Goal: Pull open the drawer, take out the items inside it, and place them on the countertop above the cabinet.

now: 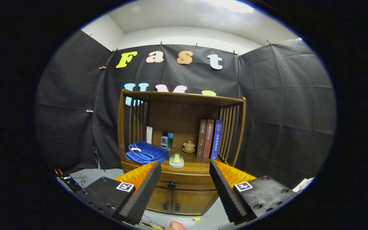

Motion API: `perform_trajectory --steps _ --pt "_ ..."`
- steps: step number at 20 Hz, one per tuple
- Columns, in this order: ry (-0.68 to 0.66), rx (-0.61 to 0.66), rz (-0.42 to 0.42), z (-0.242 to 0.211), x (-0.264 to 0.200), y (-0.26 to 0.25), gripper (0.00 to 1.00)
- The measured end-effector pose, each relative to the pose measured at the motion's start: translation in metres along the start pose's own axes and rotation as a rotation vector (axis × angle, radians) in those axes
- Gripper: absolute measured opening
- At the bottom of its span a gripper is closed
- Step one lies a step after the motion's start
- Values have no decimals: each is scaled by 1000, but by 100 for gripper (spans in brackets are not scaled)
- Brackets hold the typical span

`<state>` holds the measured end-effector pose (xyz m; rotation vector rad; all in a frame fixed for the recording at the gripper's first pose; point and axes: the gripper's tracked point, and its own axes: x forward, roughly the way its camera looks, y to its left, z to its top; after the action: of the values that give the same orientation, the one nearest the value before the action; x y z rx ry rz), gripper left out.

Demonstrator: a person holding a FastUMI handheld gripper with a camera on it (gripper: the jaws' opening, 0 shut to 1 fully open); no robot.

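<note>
Drawer (185, 180) sits shut in the wooden cabinet (180, 191), its dark knob (171, 184) seen in the gap between the fingers (145, 188) of the gripper (185, 191), which are spread wide and hold nothing. Below it are two small doors (174, 201). Beyond, on the desk (196, 166), a folded blue towel (146, 152) lies left, a white dish (176, 161) in the middle, bottles (166, 140) and a lidded cup (189, 146) behind, three books (210, 139) upright to the right.
</note>
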<state>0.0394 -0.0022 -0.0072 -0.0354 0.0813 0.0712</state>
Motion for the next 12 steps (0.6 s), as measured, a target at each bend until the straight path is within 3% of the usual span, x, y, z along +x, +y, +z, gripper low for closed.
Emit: perform_trajectory --steps 12 --pt "2 15 -5 -3 -1 -4 98"
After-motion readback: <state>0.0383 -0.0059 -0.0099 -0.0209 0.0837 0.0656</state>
